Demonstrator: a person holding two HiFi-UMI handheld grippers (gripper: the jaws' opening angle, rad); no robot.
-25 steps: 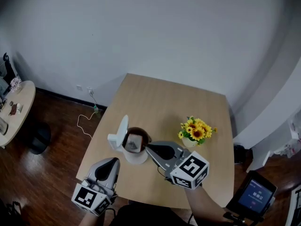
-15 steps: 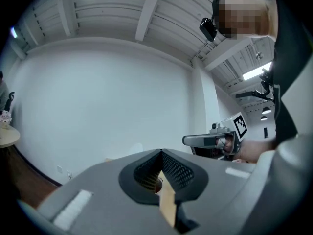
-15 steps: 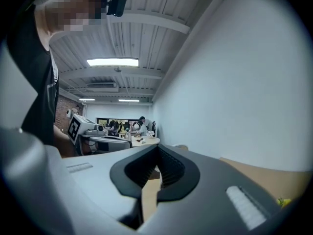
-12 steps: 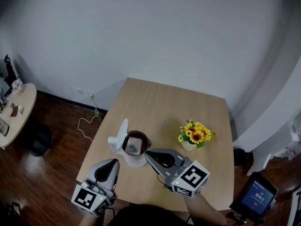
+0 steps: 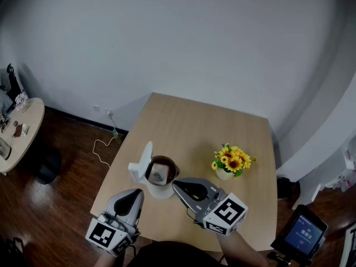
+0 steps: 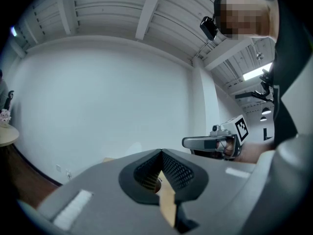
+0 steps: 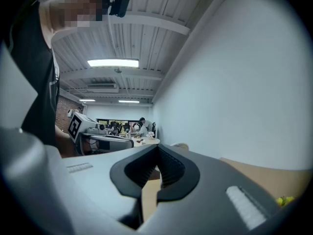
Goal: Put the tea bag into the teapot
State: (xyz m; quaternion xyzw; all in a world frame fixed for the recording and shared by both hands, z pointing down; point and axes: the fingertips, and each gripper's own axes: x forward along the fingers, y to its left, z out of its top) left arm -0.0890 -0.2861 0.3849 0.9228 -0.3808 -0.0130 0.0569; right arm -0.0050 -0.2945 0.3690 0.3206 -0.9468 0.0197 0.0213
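Observation:
A white teapot stands near the table's front left with its lid tipped up on the left side. A pale tea bag lies inside, in dark liquid. My right gripper is just right of the pot, shut and empty, its tip close to the rim but apart from it. My left gripper hangs at the table's front edge, below-left of the pot, shut with nothing in it. In the left gripper view the jaws meet; in the right gripper view they meet too.
A small pot of sunflowers stands right of the teapot on the wooden table. A wall runs behind the table. On the floor lie a white cable, a round side table at left and a screen device at right.
My right gripper has drawn back a little from the teapot toward the person. The tea bag stays in the pot. The left gripper has barely moved.

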